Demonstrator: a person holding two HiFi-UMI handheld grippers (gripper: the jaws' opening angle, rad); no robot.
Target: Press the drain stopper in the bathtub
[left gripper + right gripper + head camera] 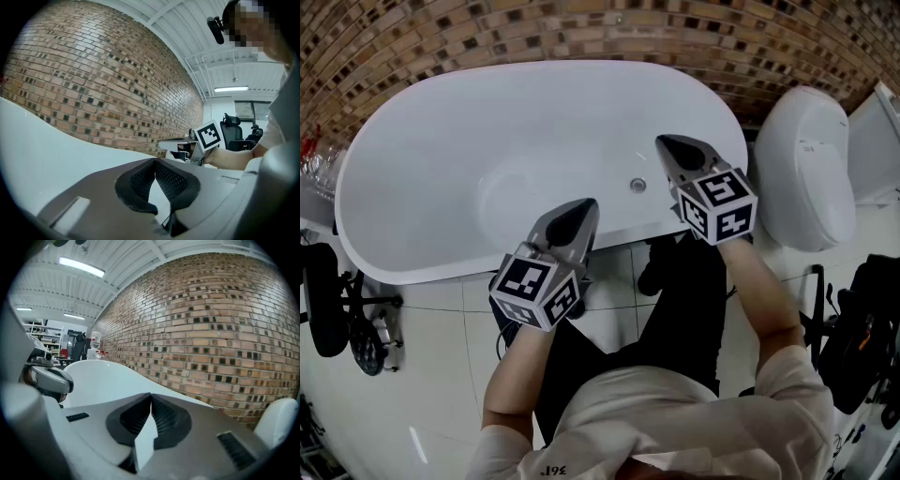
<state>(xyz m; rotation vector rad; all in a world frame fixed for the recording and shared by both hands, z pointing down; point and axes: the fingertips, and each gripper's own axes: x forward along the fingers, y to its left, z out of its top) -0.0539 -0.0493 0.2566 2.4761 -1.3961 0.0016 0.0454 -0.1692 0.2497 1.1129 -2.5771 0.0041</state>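
A white oval bathtub (pixel 441 122) fills the upper head view. Its small round metal drain stopper (pixel 637 185) sits low on the inner surface near the front rim, toward the right. My right gripper (pixel 667 145) hovers above the tub just right of the stopper, shut with nothing in it. Over the front rim, left of the stopper, my left gripper (pixel 584 208) is shut and empty too. In the left gripper view the jaw tips (pixel 154 162) meet, with the tub rim (pixel 42 140) beyond. The right gripper view shows its jaws (pixel 151 397) closed over the tub (pixel 108 376). Neither gripper view shows the stopper.
A brick wall (pixel 581 28) runs behind the tub. A white toilet (pixel 811 169) stands right of it. Black equipment (pixel 328 300) sits on the tiled floor at left, and a black bag (pixel 862 328) at right. The person's dark trousers and shoe (pixel 654 272) are against the tub's front.
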